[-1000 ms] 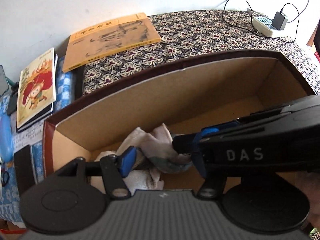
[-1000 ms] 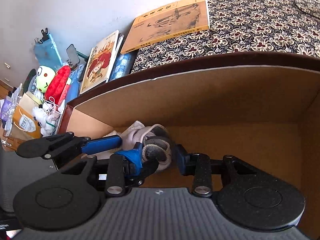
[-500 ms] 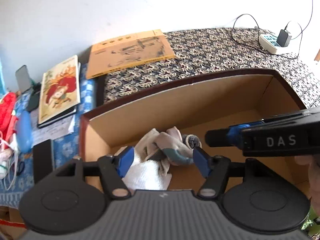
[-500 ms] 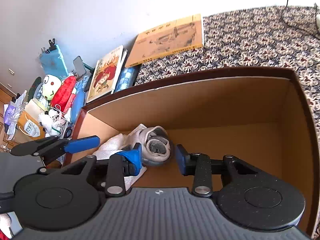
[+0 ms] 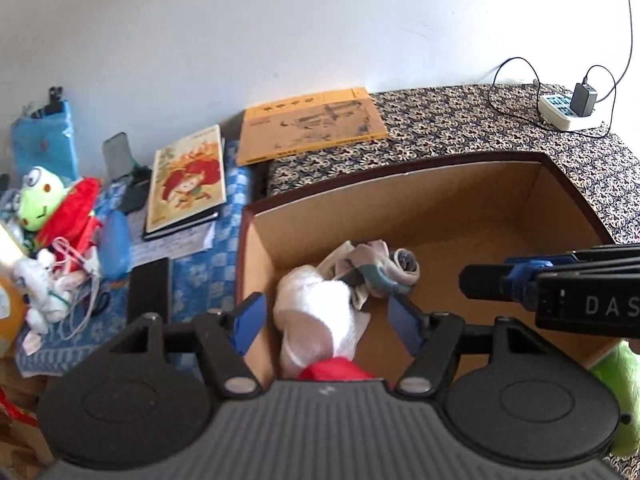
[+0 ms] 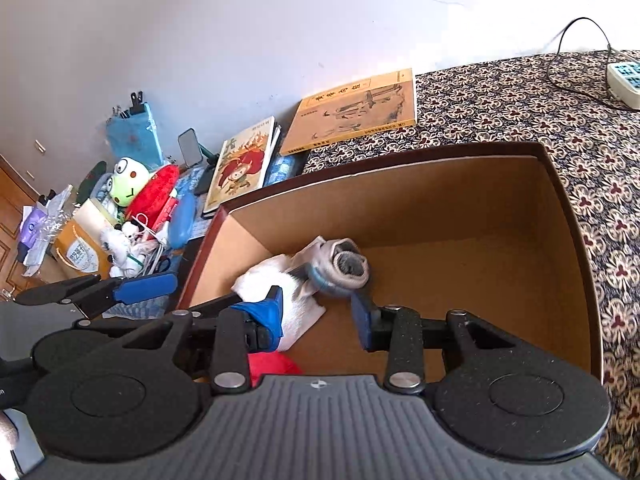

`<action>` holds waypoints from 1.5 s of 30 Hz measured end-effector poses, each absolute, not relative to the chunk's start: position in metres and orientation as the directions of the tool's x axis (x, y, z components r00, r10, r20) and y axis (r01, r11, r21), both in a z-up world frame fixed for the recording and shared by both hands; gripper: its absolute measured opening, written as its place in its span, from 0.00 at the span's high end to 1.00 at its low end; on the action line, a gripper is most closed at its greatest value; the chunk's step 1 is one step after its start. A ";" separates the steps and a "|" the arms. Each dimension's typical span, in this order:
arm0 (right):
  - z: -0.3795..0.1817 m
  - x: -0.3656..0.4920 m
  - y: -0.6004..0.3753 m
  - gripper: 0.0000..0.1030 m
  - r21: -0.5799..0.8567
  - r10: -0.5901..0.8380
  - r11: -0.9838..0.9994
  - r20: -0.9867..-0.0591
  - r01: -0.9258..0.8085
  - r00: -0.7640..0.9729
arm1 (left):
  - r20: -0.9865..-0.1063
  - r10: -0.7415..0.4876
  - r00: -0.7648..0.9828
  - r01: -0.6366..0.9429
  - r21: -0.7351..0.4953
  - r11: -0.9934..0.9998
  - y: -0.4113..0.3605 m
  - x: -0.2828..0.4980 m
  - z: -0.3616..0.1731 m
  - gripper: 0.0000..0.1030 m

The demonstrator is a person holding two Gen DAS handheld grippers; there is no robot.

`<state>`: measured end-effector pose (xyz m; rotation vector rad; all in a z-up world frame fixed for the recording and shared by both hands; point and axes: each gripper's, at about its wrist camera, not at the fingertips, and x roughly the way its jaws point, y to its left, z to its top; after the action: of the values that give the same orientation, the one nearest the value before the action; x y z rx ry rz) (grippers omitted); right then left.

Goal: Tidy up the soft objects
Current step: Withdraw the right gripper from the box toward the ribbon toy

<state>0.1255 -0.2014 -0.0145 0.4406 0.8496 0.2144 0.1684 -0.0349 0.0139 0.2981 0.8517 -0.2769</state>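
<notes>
A brown cardboard box [image 5: 460,184] [image 6: 568,216] holds a white cloth [image 5: 320,312] [image 6: 264,284], a rolled grey sock [image 5: 384,272] [image 6: 344,268] and a red soft thing [image 5: 336,370] [image 6: 268,364] at its left end. My left gripper [image 5: 326,320] is open and empty above the white cloth. My right gripper [image 6: 318,316] is open and empty above the box, just in front of the sock; its body also shows in the left wrist view [image 5: 560,288].
Left of the box, on a blue cloth, lie a green frog plush [image 5: 38,204] [image 6: 128,188], a red plush [image 5: 70,216] [image 6: 154,196], a small white plush [image 5: 36,292] and two books [image 5: 186,184] [image 5: 312,124]. A power strip [image 5: 564,110] sits far right.
Both grippers have pulled up and back from the box, leaving the sock lying in it. The view has widened to show the plush toys at the left.
</notes>
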 end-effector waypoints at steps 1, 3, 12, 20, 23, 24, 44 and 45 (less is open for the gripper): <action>-0.013 0.121 -0.200 0.80 0.459 0.352 0.889 -0.674 -0.007 0.650 | -0.767 -0.116 0.631 0.351 0.149 0.924 -0.033 0.164 0.016 0.31; -0.010 0.112 -0.199 0.80 0.462 0.350 0.887 -0.666 -0.005 0.658 | -0.763 -0.113 0.636 0.346 0.151 0.926 -0.031 0.156 0.018 0.30; 0.000 0.074 -0.190 0.79 0.441 0.325 0.897 -0.644 -0.011 0.692 | -0.752 -0.098 0.652 0.327 0.162 0.931 -0.023 0.124 0.023 0.29; 0.008 0.045 -0.181 0.79 0.434 0.333 0.900 -0.631 -0.037 0.701 | -0.741 -0.083 0.666 0.303 0.168 0.938 -0.016 0.101 0.028 0.28; 0.010 0.036 -0.178 0.79 0.429 0.334 0.902 -0.626 -0.046 0.705 | -0.743 -0.083 0.664 0.297 0.160 0.941 -0.012 0.092 0.028 0.27; 0.010 0.034 -0.177 0.79 0.433 0.338 0.900 -0.626 -0.047 0.703 | -0.743 -0.080 0.664 0.295 0.163 0.941 -0.012 0.089 0.028 0.27; -0.004 0.004 -0.162 0.79 0.452 0.370 0.890 -0.645 -0.058 0.669 | -0.780 -0.060 0.622 0.273 0.145 0.951 0.003 0.068 0.008 0.26; -0.006 0.003 -0.161 0.79 0.450 0.368 0.891 -0.649 -0.054 0.666 | -0.783 -0.059 0.619 0.273 0.144 0.951 0.004 0.069 0.007 0.26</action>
<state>0.0033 -0.1613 -0.0059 0.4172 0.8118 0.2463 0.0685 0.0035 0.0069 0.2601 0.8853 -0.1938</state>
